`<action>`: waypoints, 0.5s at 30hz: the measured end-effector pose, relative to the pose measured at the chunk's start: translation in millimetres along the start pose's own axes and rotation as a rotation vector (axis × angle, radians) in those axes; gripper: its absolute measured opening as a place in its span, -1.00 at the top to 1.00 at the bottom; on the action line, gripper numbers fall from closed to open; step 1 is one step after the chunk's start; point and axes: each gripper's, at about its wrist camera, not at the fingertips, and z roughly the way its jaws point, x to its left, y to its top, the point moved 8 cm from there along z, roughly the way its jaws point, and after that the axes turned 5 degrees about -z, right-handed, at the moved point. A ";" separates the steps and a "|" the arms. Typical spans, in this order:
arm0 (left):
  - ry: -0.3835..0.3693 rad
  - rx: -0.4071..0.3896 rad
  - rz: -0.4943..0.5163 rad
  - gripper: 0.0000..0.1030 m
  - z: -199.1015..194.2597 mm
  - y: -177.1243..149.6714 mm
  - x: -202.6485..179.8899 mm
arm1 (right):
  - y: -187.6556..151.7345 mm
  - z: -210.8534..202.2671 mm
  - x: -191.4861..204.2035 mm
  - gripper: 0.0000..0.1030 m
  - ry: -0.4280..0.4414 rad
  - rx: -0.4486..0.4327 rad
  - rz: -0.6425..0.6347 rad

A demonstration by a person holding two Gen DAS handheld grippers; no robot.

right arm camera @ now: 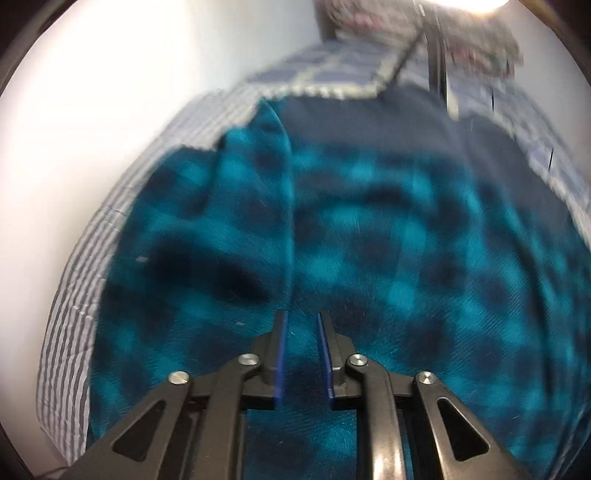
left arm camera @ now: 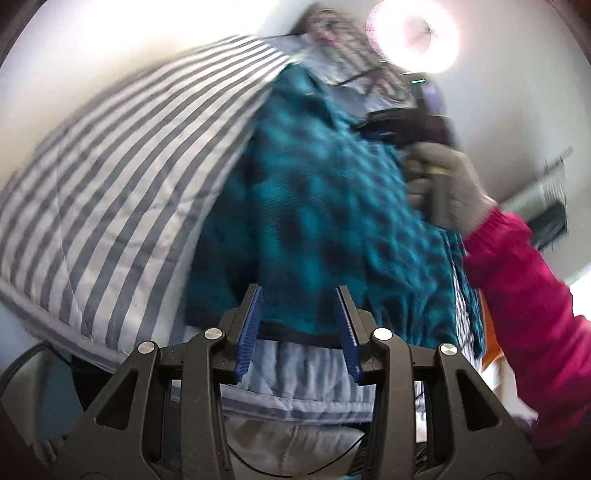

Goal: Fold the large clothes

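Teal checked garment (right arm camera: 369,240) fills lower centre under right gripper (right arm camera: 301,354), jaws slightly parted, empty. Left gripper (left arm camera: 301,332) wide, empty, at its hem.

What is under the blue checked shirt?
A grey striped quilt shows around the blue checked shirt. The part beneath the shirt is covered, so it cannot be seen.

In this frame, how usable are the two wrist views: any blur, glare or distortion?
Left wrist view: motion blur smears the teal checked garment; the ceiling lamp blows out to glare; fisheye bends the striped bedding. Right wrist view: garment soft throughout, glare at the top edge, only the gripper crisp.
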 end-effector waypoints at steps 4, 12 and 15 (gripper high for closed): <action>-0.022 0.055 -0.037 0.23 21.6 -5.9 0.6 | 21.5 -25.7 32.9 0.48 0.025 -0.076 -0.088; -0.004 0.069 -0.068 0.89 35.4 -6.3 6.2 | 51.3 -9.4 97.9 0.41 0.141 -0.058 -0.156; 0.010 0.049 -0.050 0.92 30.6 -6.2 8.0 | 69.1 8.1 110.3 0.34 0.134 -0.046 -0.151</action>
